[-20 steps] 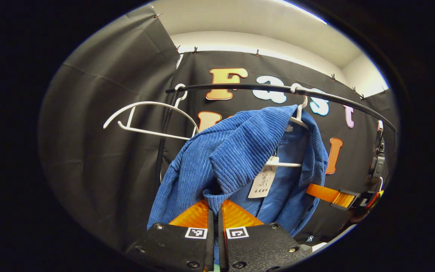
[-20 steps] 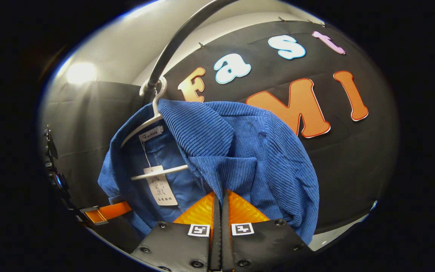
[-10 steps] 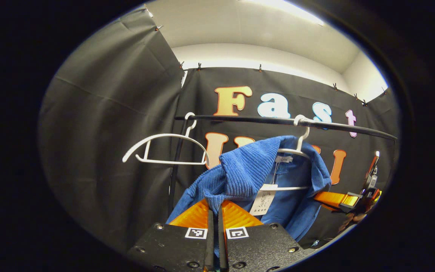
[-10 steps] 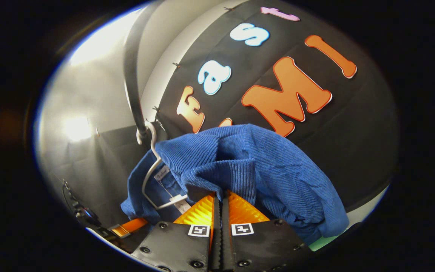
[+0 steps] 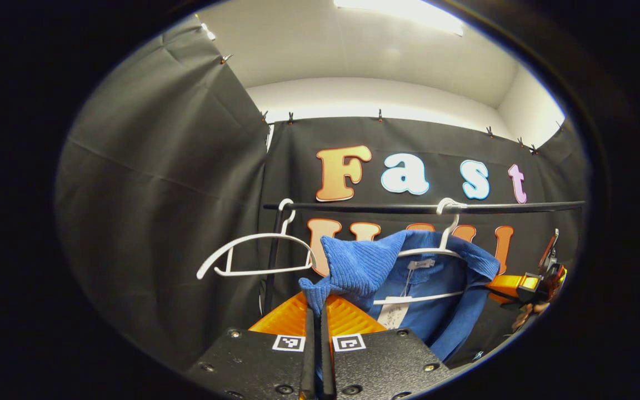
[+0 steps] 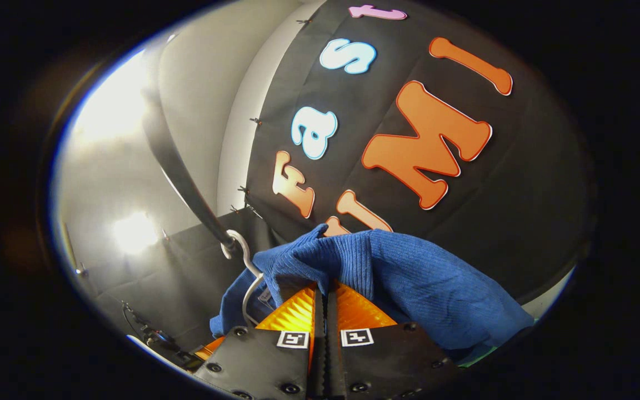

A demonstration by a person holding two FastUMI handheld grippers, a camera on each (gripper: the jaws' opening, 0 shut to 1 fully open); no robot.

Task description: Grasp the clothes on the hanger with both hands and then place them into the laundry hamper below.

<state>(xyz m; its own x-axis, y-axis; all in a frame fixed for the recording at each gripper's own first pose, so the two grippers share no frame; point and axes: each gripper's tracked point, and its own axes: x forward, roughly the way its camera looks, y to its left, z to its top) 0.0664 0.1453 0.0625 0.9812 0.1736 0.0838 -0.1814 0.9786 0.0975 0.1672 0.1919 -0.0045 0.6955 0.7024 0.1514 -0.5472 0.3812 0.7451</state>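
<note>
The blue corduroy garment (image 5: 409, 278) hangs partly on a white hanger (image 5: 436, 255), whose hook sits on the dark rail (image 5: 386, 208); 1 shoulder of the garment is pulled off toward the camera in the left gripper view, and a paper tag (image 5: 393, 315) hangs inside it below the hanger's bar. The left gripper (image 5: 316, 314) has its 2 fingers pressed together on a fold of the blue cloth at this pulled shoulder. In the right gripper view the garment (image 6: 425, 283) is bunched in front of the camera, and the right gripper (image 6: 325, 294) is also closed tight, with the cloth pinched between its fingers. The hook of the same hanger (image 6: 242, 253) is seen there on the rail (image 6: 181, 172). A 2nd white hanger (image 5: 253, 255), with nothing on it, hangs on the rail to the left of the garment. At the right edge of the left gripper view the other gripper's body is partly visible, near the garment's far side.
</note>
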